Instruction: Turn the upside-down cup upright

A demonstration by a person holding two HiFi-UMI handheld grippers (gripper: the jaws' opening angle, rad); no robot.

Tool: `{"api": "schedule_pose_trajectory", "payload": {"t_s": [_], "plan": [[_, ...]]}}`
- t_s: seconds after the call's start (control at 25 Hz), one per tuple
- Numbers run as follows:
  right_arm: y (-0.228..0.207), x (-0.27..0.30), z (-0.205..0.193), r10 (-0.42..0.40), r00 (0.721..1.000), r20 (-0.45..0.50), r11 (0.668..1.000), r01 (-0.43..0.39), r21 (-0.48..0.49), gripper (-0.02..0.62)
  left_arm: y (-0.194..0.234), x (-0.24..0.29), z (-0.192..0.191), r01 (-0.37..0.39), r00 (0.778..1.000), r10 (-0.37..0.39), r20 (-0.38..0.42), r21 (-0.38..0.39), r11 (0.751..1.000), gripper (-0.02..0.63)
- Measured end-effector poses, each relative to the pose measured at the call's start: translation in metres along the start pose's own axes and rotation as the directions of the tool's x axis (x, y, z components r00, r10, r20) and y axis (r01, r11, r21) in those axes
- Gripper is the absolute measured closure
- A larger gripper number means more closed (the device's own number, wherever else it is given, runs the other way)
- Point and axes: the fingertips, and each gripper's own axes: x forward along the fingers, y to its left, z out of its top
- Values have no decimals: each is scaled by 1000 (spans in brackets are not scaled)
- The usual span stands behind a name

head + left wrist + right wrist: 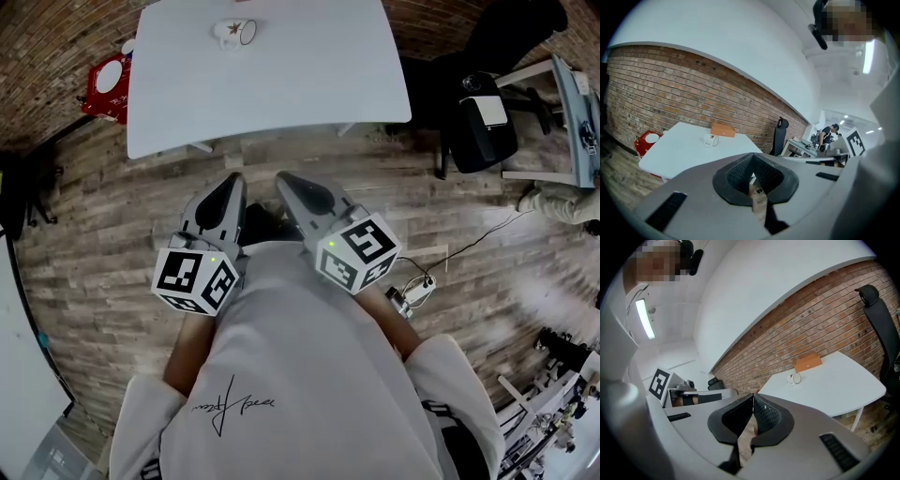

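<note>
Left gripper (230, 183) and right gripper (289, 180): jaws of each closed tip to tip, nothing between them. Cup (234, 33) lies on its side on the white table (309, 84), well ahead of both jaws. Orange box (723, 130) just beyond it.

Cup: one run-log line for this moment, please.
phase: not started | cup: seems on its side on table, untouched | left gripper: shut, empty | right gripper: shut, empty
</note>
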Motion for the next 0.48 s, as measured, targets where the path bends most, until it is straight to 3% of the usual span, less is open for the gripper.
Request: {"api": "schedule_pose_trajectory", "payload": {"t_s": [0.48], "plan": [[-14,20,5,-25,1000,-19,1000,25,-5,574,24,15,8,-14,1000,14,3,-24,1000,595]]}}
